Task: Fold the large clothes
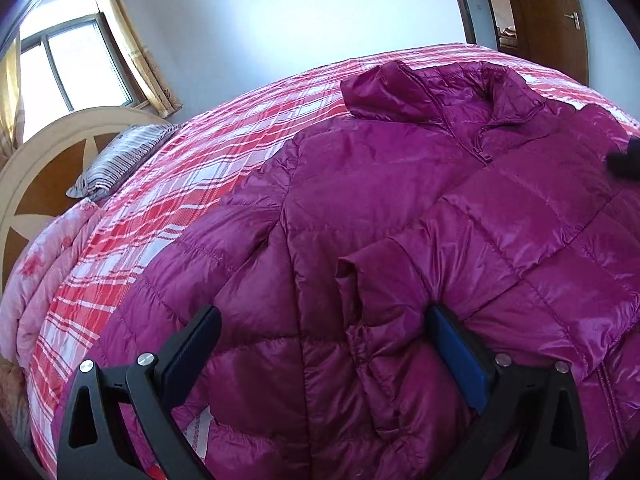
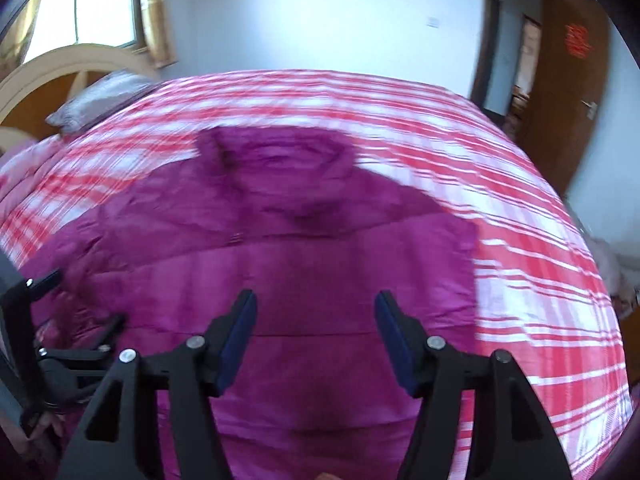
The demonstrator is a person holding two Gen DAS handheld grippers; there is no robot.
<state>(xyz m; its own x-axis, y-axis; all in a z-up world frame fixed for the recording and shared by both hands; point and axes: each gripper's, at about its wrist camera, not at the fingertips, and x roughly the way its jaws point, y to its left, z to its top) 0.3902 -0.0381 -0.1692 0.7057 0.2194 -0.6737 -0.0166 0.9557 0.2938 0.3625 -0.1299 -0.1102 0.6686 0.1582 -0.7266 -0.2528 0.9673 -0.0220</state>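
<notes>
Lying spread front-up on the red-and-white plaid bedspread (image 1: 132,240), the magenta puffer jacket (image 1: 400,208) has its collar toward the far side and one sleeve folded across its chest. Past it stand a striped pillow (image 1: 120,160) against the curved headboard (image 1: 36,168), a curtained window (image 1: 76,68) and a brown door (image 1: 556,20). Both claws hang above the quilting: the left gripper (image 1: 324,340) gapes wide, the right gripper (image 2: 316,336) stands partly open, neither holding anything. Only the sharp left view shows the sleeve's cuff (the right one is motion-blurred); only the right shows the bedspread beyond the jacket's right edge.
</notes>
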